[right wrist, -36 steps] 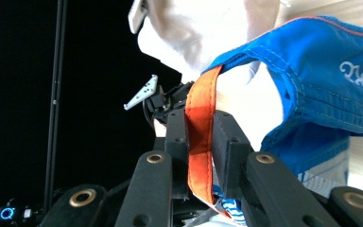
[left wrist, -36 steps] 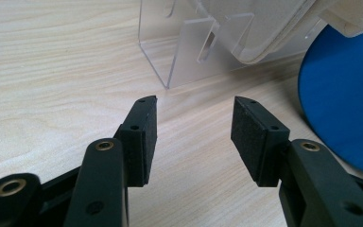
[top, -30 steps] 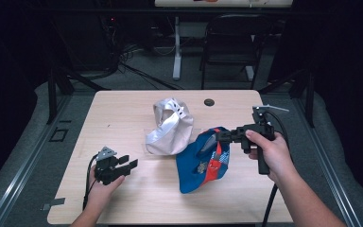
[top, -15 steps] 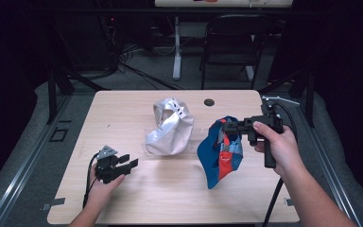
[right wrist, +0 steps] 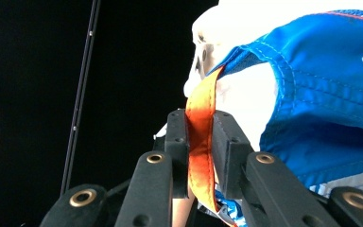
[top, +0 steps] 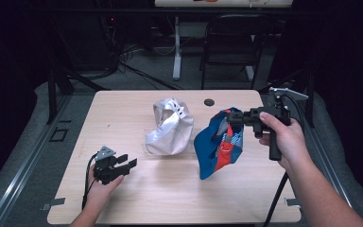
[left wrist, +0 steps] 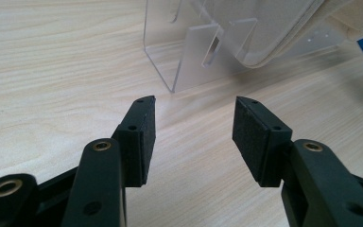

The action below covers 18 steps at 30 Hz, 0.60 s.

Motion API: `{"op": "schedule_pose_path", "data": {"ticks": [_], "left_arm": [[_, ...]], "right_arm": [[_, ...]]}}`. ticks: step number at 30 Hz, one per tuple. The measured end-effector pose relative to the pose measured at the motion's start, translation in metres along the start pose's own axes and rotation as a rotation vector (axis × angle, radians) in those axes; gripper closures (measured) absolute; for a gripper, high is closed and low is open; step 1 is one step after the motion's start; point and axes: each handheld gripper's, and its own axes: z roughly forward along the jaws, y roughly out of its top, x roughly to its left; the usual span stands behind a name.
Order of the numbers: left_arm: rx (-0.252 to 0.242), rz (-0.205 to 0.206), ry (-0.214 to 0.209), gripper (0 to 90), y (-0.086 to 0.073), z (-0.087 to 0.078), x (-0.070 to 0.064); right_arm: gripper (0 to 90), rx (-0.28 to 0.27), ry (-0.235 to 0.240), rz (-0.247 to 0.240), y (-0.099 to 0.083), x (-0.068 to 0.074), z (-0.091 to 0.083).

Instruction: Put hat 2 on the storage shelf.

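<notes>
A blue cap (top: 217,146) with red-orange trim hangs above the table's right half, and my right gripper (top: 232,118) is shut on its upper edge. In the right gripper view the orange strap (right wrist: 200,142) is pinched between the jaws, with the blue cap (right wrist: 321,90) to the right. A white cap (top: 170,126) sits on a clear acrylic stand (left wrist: 203,47) at the table's middle. My left gripper (top: 126,161) rests low on the table's front left, open and empty, pointing toward the stand; its pads (left wrist: 142,137) are wide apart.
The light wooden table (top: 123,113) has a small dark round hole (top: 209,101) near its far edge. A black chair (top: 231,42) and a table leg (top: 176,47) stand beyond it. Cables trail from both grippers off the near edge.
My right gripper has lifted the blue cap and carried it right and away, so it now hangs apart from the white cap. The left gripper has stayed still.
</notes>
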Motion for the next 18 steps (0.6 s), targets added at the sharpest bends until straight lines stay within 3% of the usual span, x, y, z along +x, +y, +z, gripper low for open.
{"op": "schedule_pose_path", "data": {"ticks": [11, 18], "left_arm": [[-0.001, -0.002, 0.003, 50.1, 0.0, -0.003, 0.002], [-0.003, -0.002, 0.006, 50.1, 0.0, -0.002, 0.002]], "right_arm": [[78.0, -0.049, -0.048, -0.006, 0.017, 0.024, -0.013], [78.0, -0.08, -0.07, -0.014, 0.031, 0.032, -0.008]]}}
